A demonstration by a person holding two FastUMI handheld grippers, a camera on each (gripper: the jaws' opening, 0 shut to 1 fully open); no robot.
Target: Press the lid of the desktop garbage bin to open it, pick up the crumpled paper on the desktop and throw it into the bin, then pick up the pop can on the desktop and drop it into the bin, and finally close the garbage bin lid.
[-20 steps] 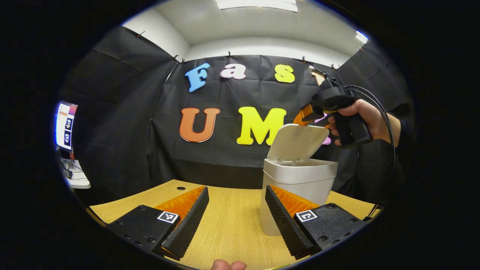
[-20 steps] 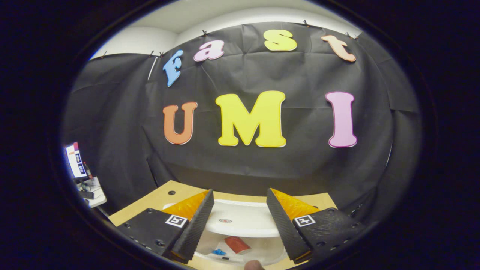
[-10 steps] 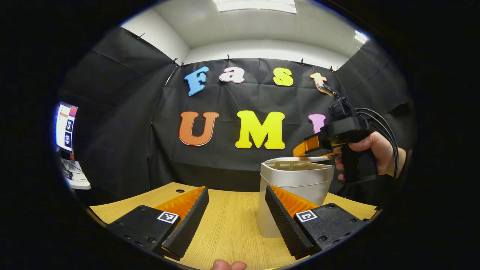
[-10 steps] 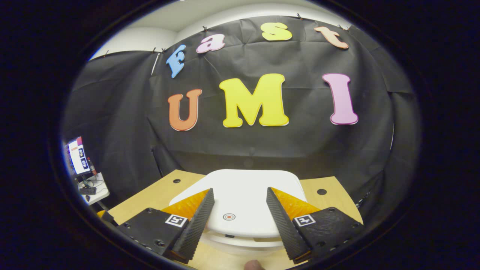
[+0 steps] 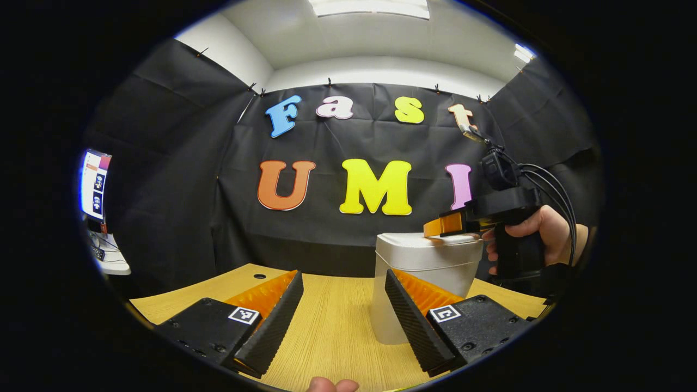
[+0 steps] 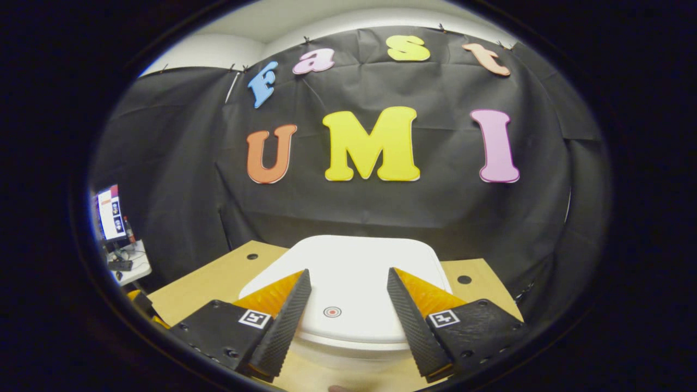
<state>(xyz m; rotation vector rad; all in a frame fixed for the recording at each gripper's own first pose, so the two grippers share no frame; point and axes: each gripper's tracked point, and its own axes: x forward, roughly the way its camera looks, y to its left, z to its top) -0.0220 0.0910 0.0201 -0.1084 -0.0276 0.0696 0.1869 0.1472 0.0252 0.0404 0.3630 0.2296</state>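
Observation:
The white desktop bin point(image 5: 435, 269) stands on the wooden table point(image 5: 332, 326) with its lid point(image 5: 405, 239) down flat. In the left gripper view my right gripper point(image 5: 438, 226), held by a hand point(image 5: 547, 231), lies on top of the lid near its right side. In the right gripper view the lid point(image 6: 354, 250) spreads under my open right gripper point(image 6: 347, 275), and a small red ring mark point(image 6: 332, 312) sits between the fingers. My left gripper point(image 5: 343, 273) stands open over the table, left of the bin, with nothing between its fingers.
A lit monitor point(image 5: 93, 182) and a small white side table point(image 5: 111, 261) stand at the far left beyond the table's edge. Small round holes point(image 6: 252, 256) point(image 6: 464, 279) mark the tabletop on either side of the bin. Black cloth walls close in behind.
The bin lid swung from upright down to flat shut. My right gripper came down with it and now lies on the lid. The left gripper has stayed put.

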